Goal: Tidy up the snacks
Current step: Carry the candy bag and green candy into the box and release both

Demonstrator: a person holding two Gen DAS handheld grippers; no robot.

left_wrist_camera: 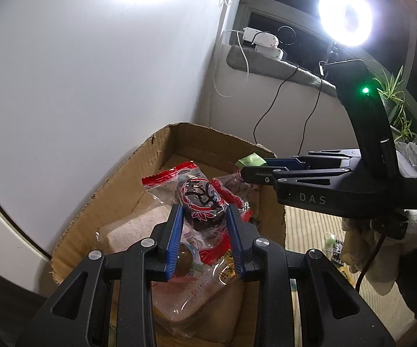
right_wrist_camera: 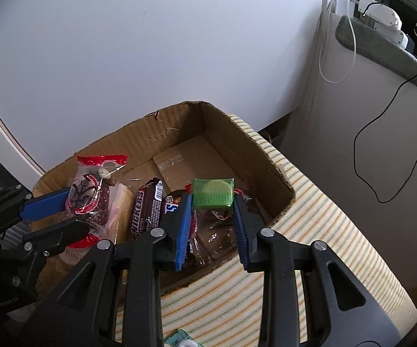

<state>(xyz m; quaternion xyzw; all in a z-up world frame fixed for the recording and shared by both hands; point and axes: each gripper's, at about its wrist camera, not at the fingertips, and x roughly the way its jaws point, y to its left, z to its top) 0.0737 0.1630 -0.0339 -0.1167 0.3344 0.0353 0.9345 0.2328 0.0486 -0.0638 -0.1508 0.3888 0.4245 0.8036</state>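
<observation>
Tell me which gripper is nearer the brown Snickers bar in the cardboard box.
Right. The right gripper hangs just beside the brown Snickers bar; the left gripper sits farther off, beyond the pale packet.

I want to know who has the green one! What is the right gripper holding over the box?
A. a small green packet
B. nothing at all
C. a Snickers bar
A: the right gripper has its jaws shut on a small green packet above the cardboard box.
</observation>
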